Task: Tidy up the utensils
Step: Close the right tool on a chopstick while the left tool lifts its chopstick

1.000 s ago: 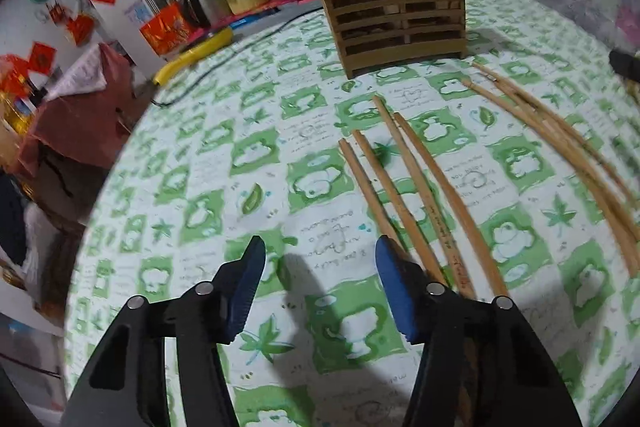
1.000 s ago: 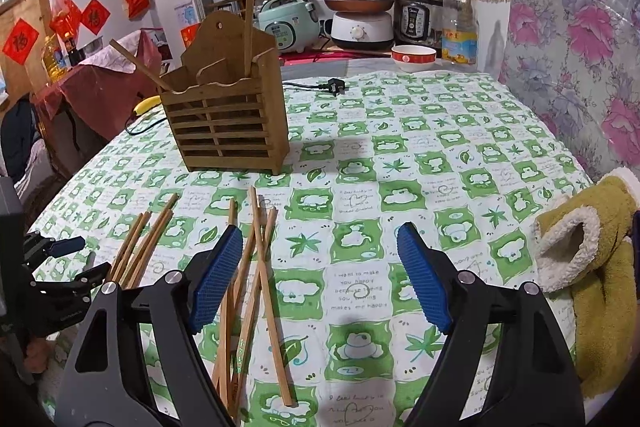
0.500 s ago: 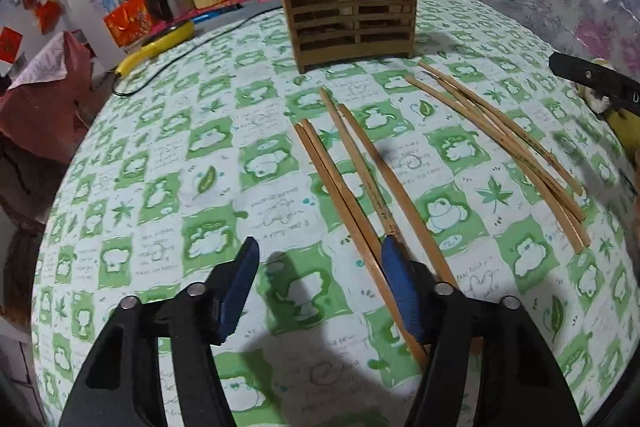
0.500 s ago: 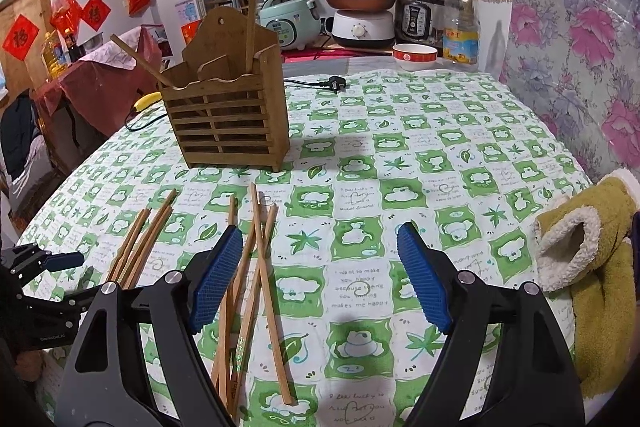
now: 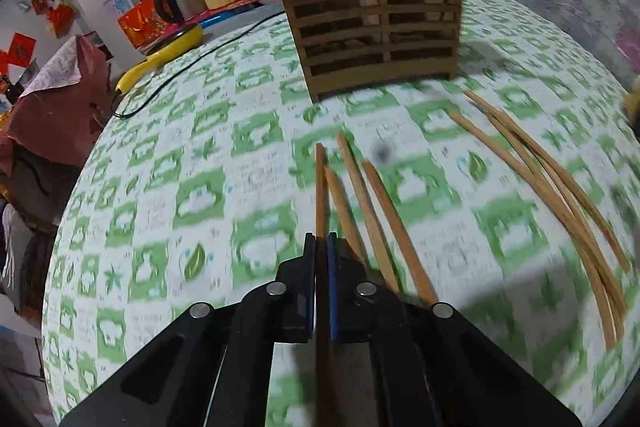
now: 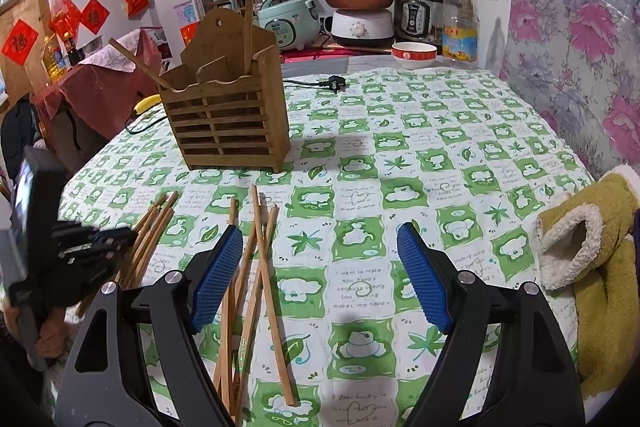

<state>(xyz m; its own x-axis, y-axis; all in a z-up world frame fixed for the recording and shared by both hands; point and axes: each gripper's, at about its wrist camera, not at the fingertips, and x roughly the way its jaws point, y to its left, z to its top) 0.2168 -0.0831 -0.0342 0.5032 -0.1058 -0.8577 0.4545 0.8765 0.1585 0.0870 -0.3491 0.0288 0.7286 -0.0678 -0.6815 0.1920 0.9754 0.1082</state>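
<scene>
Left gripper (image 5: 321, 247): blue-padded fingers (image 5: 332, 267) clenched on one slim brown wooden chopstick (image 5: 320, 187), which runs forward out of the pinch toward the slatted brown wooden utensil holder (image 5: 376, 23). Cannot tell if the stick's far end is off the cloth; the view is motion-blurred.

Three loose wooden chopsticks (image 5: 372, 211) lie just right of the held one on the green-and-white checked tabletop (image 5: 200, 195), fanned slightly. A second bundle of longer wooden chopsticks (image 5: 560, 195) lies well apart to the right, near the tabletop edge.

Holder stands upright at the far side of the tabletop, with two sticks already poking out of its top, one at each end.

Right gripper (image 6: 320, 275): fingers (image 6: 420, 279) released, spread wide, hovering above the cloth, nothing between them. A crossed pile of wooden chopsticks (image 6: 256, 279) lies by its left finger, partly under it.

In the right wrist view the left gripper shows at the left edge, blurred, over its own chopstick group. A mustard fleece-lined slipper (image 6: 592, 267) sits at the right tabletop edge.
</scene>
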